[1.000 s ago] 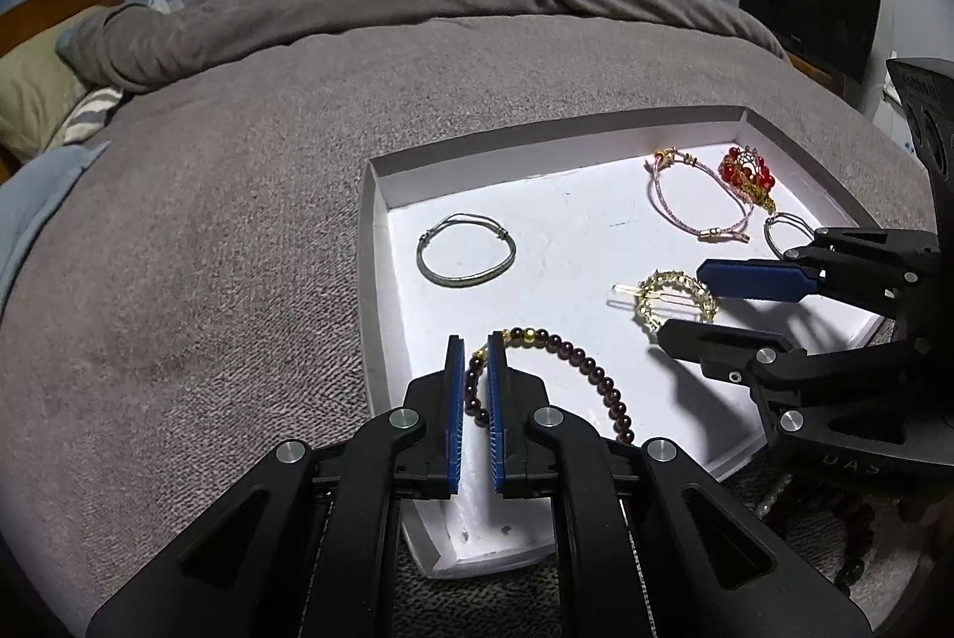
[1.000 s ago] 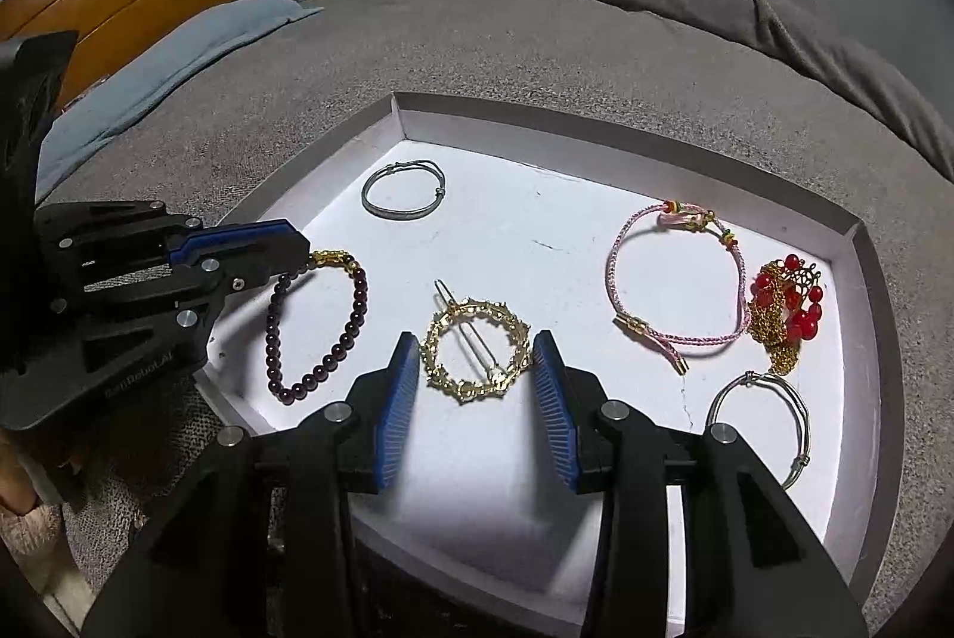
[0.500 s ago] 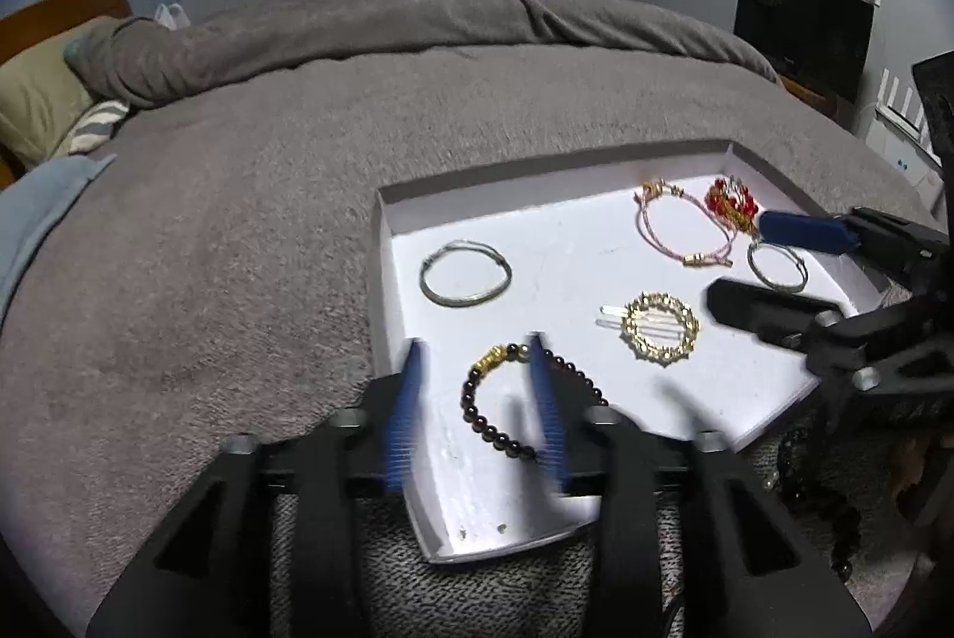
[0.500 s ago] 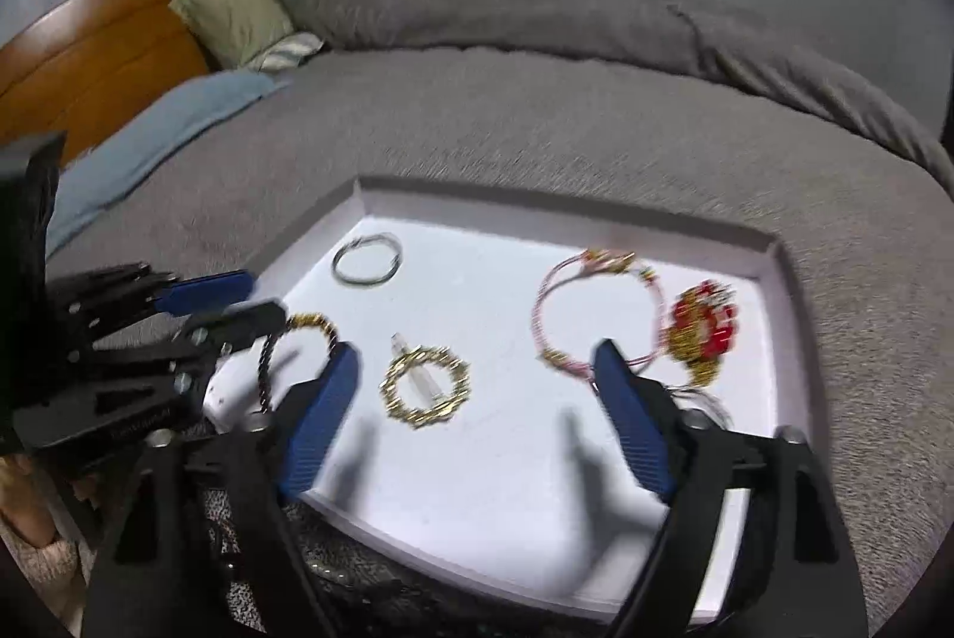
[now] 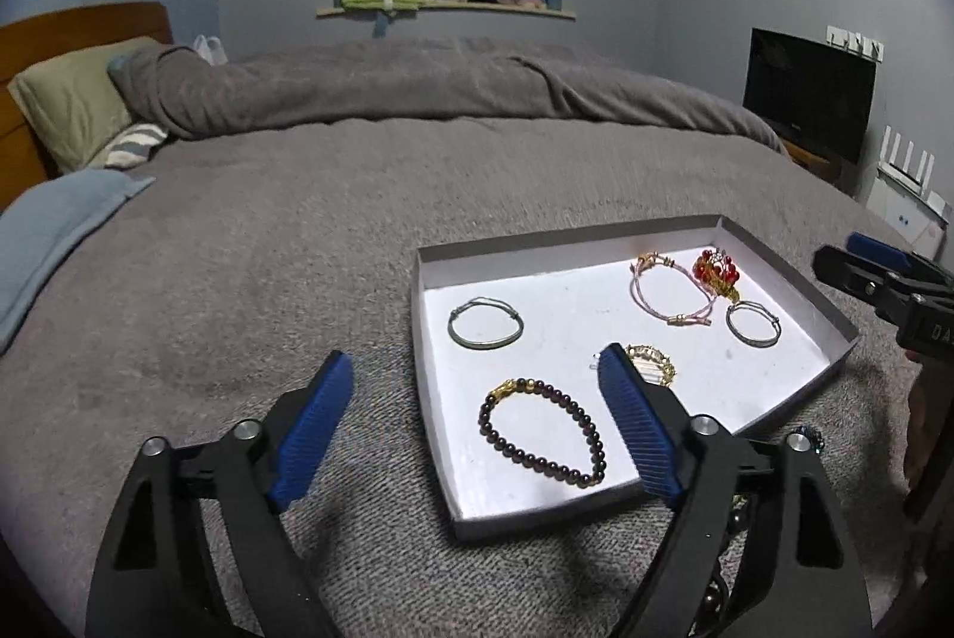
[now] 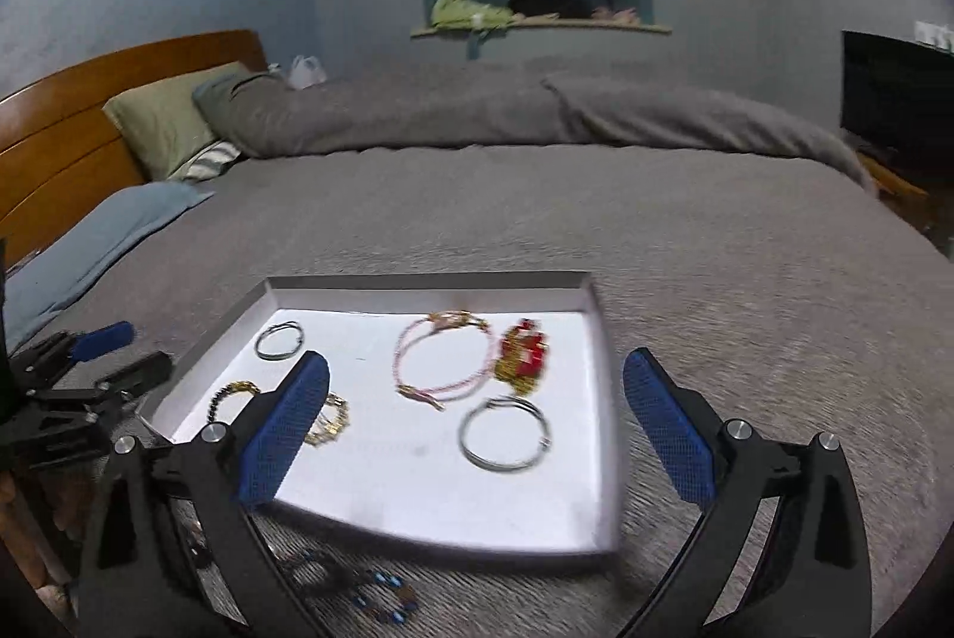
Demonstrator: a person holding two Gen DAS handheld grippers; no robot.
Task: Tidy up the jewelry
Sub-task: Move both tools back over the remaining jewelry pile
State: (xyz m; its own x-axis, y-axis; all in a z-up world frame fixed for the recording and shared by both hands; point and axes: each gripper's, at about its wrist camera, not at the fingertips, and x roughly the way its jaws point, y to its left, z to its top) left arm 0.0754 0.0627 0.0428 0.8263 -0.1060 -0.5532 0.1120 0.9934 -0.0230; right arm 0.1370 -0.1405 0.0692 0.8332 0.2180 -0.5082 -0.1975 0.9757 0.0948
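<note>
A shallow white tray [image 5: 781, 262] lies on the grey bed and also shows in the right wrist view [image 6: 608, 459]. In it lie a dark bead bracelet [image 5: 545, 435], a gold hair clip [image 5: 653, 364], two silver bangles [image 5: 485, 323] [image 6: 504, 434], a pink cord bracelet [image 5: 671, 293] and a red-and-gold ornament [image 5: 715, 271]. My left gripper [image 5: 474, 435] is open and empty, raised at the tray's near left corner. My right gripper [image 6: 474, 435] is open and empty above the tray's near edge.
The grey bedspread [image 5: 268, 250] stretches all around the tray. More beaded jewelry [image 6: 369, 593] lies on the bed just in front of the tray. Pillows [image 5: 77, 101] and a wooden headboard are far left; a dark screen [image 5: 808, 92] stands at the right.
My left gripper opened, let go of the dark bead bracelet in the tray, and drew back. My right gripper opened wider and pulled back and up from the gold clip.
</note>
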